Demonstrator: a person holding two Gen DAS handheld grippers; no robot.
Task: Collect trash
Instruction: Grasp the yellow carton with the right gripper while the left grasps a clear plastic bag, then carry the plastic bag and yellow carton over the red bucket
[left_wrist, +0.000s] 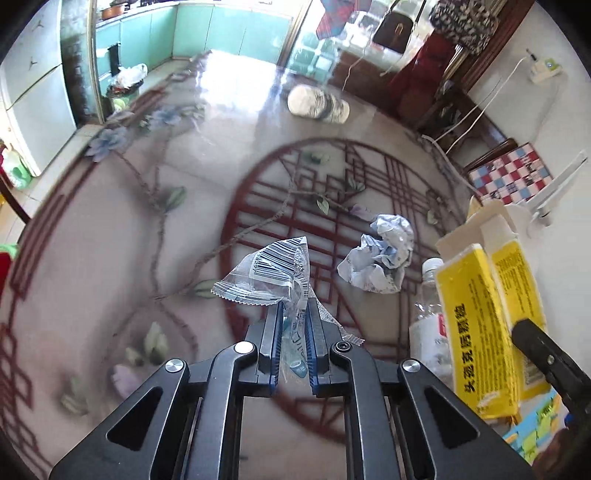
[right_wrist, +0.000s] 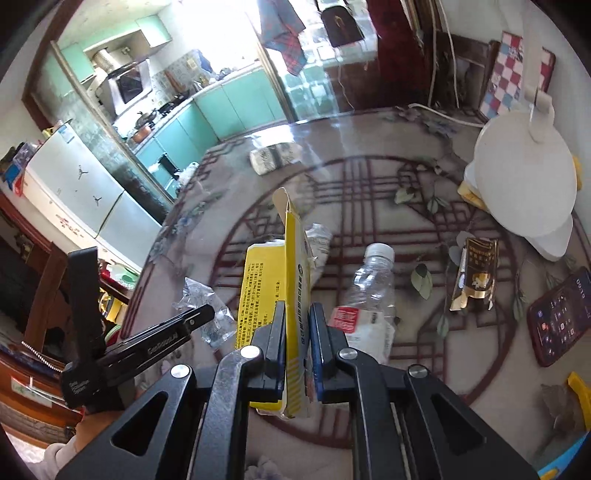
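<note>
My left gripper (left_wrist: 293, 306) is shut on a clear plastic wrapper (left_wrist: 273, 269) with a barcode, held just above the patterned table (left_wrist: 184, 229). My right gripper (right_wrist: 297, 310) is shut on an opened yellow carton (right_wrist: 266, 295), lifted off the table. The carton (left_wrist: 476, 325) also fills the right side of the left wrist view, where one finger of the right gripper (left_wrist: 524, 328) shows. A crumpled pale paper (left_wrist: 380, 258) lies beyond the wrapper. An empty clear bottle (right_wrist: 369, 291) lies on its side beside the carton. A torn gold wrapper (right_wrist: 474, 277) lies further right.
A red phone (right_wrist: 561, 317) lies at the table's right edge. A white lamp base (right_wrist: 524, 184) stands at the back right. A rolled patterned cloth (left_wrist: 317, 103) lies at the far side. A checkered board (left_wrist: 509, 173) leans by the wall, and a white cable (left_wrist: 480, 110) runs along it.
</note>
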